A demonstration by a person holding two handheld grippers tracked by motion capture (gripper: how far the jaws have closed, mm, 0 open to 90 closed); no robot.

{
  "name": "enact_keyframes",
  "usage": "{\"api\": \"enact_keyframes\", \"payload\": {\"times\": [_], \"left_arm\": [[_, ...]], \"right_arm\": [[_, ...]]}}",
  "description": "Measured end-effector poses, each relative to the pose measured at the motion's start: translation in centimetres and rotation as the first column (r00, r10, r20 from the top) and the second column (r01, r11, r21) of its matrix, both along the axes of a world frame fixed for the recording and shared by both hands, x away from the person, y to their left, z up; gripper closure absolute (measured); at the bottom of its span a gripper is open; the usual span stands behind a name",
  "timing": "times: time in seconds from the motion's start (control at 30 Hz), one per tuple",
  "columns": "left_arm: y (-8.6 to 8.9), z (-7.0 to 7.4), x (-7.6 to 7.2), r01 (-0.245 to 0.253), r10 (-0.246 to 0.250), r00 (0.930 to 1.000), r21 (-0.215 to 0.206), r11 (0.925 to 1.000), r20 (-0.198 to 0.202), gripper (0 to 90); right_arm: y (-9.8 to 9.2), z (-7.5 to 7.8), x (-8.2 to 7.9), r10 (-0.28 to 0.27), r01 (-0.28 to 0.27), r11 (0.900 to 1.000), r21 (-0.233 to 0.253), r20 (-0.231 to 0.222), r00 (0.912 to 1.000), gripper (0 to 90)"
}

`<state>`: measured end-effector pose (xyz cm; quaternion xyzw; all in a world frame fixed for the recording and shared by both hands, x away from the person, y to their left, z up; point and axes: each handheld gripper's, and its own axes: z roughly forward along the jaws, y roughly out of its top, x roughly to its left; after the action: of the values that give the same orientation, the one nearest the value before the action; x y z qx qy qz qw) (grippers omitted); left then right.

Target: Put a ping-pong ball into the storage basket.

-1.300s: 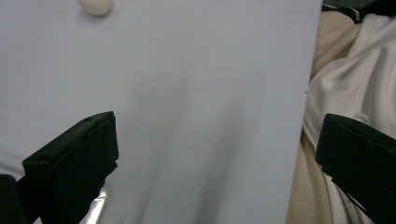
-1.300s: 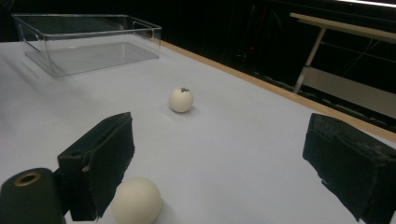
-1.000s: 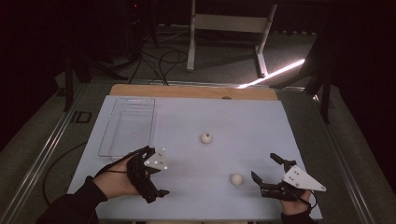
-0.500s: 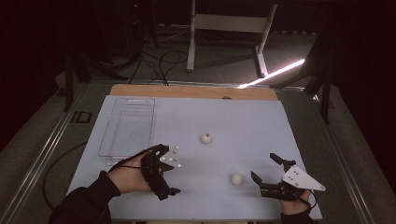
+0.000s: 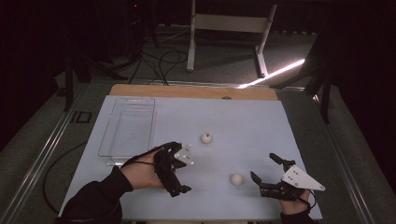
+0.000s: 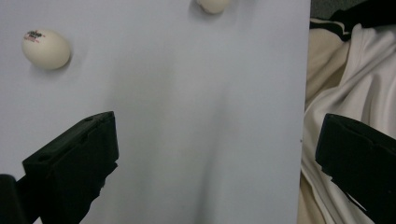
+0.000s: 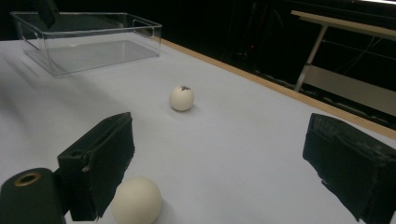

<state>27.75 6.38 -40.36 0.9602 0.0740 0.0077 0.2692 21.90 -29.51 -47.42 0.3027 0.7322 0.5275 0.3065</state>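
Two whitish eggs lie on the pale table mat. One egg with a dark stamp sits mid-table, and I see it too in the left gripper view and the right gripper view. The plain egg lies nearer the front; it touches or nearly touches one jaw in the right gripper view. My left gripper is open, left of both eggs, with its jaws wide over bare mat. My right gripper is open just right of the plain egg.
A clear plastic tray stands empty at the back left. A wooden strip runs along the table's far edge. White cloth hangs past the mat's near edge. Dark floor, cables and a table frame lie beyond.
My left gripper has moved right, toward the table's middle and the eggs. The right gripper and both eggs have stayed put.
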Motion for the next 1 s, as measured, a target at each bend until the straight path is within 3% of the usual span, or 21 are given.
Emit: {"api": "enact_keyframes", "payload": {"times": [0.63, 1.0], "left_arm": [[-3.5, 0.9, 0.7, 0.050, -0.051, 0.9987, -0.043, 0.9978, -0.002, 0.4], [-5.5, 1.4, 1.0, 0.075, -0.075, 0.9972, -0.097, 0.9925, 0.002, 0.4]], "right_arm": [[0.0, -0.1, 0.2, -0.004, 0.004, 1.000, 0.003, -0.005, 1.0000, 9.1], [0.0, -0.1, 0.2, -0.005, 0.005, 1.000, 0.000, -0.004, 1.0000, 9.1]]}}
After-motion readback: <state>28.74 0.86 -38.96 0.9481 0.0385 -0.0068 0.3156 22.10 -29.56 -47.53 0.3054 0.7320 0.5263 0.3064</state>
